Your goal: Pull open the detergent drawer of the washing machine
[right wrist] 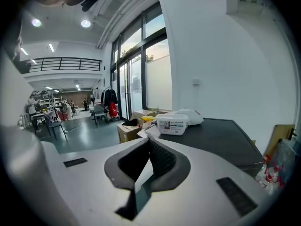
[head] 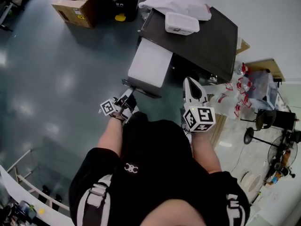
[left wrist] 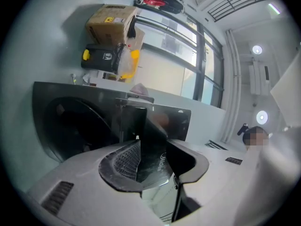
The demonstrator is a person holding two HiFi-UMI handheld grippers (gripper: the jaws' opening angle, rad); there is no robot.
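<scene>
The washing machine [head: 207, 39] has a dark top, and its white detergent drawer [head: 150, 62] stands pulled well out toward me. My left gripper [head: 127, 98] is shut on the drawer's dark front panel [head: 141, 87]. In the left gripper view the panel [left wrist: 141, 121] sits clamped between the two pads of the left gripper [left wrist: 153, 157], with the round door [left wrist: 75, 126] behind it. My right gripper [head: 192, 83] hovers beside the machine's front right. Its jaws are shut on nothing in the right gripper view [right wrist: 149, 144].
A white tub [head: 181, 23] and a white cloth [head: 176, 1] lie on the machine's top. A cardboard box [head: 77, 6] and a black container [left wrist: 101, 58] stand on the grey floor behind. Bags and a fan [head: 256, 126] crowd the right side.
</scene>
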